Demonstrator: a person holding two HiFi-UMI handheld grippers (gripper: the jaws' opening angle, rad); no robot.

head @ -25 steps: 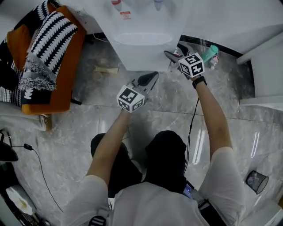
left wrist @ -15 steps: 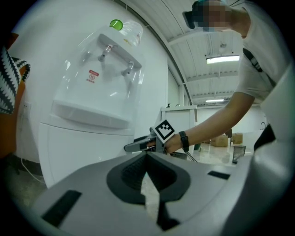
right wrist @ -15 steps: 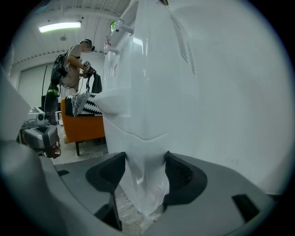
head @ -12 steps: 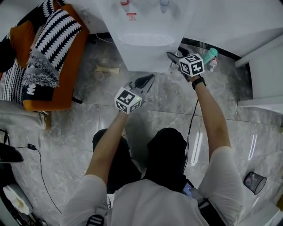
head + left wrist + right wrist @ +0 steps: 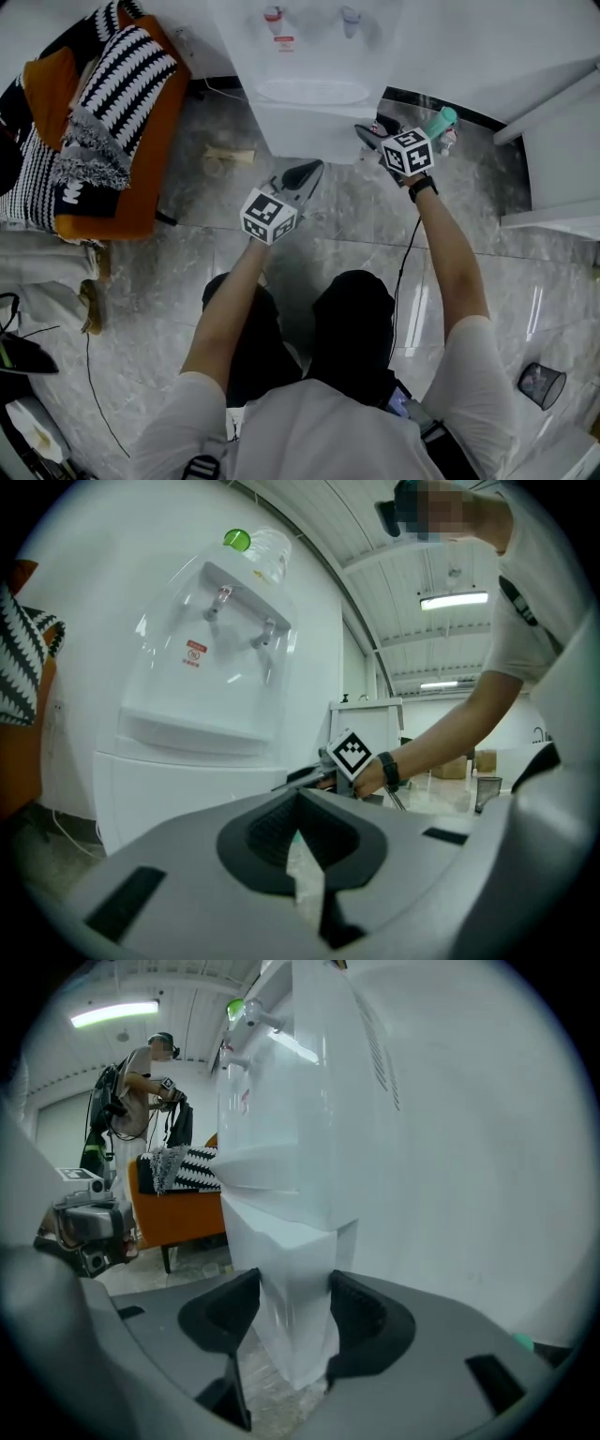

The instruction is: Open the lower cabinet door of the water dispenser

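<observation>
The white water dispenser (image 5: 309, 94) stands against the wall, with its taps and drip basin above the lower cabinet door (image 5: 178, 789). My right gripper (image 5: 367, 131) is at the dispenser's lower right front corner. In the right gripper view its jaws (image 5: 295, 1335) are closing, and the door's white edge (image 5: 295, 1279) fills the gap, touching both pads. My left gripper (image 5: 314, 167) hovers in front of the dispenser, apart from it, jaws shut and holding nothing (image 5: 302, 832).
An orange chair (image 5: 141, 187) heaped with striped blankets stands to the left. A teal bottle (image 5: 441, 120) lies behind the right gripper, and white furniture (image 5: 562, 159) is at the right. A black bin (image 5: 542, 384) and cables (image 5: 89, 375) are on the marble floor. Another person (image 5: 141, 1082) stands far off.
The left gripper has drifted a little to the left relative to the dispenser. The right gripper has stayed at the dispenser's right corner.
</observation>
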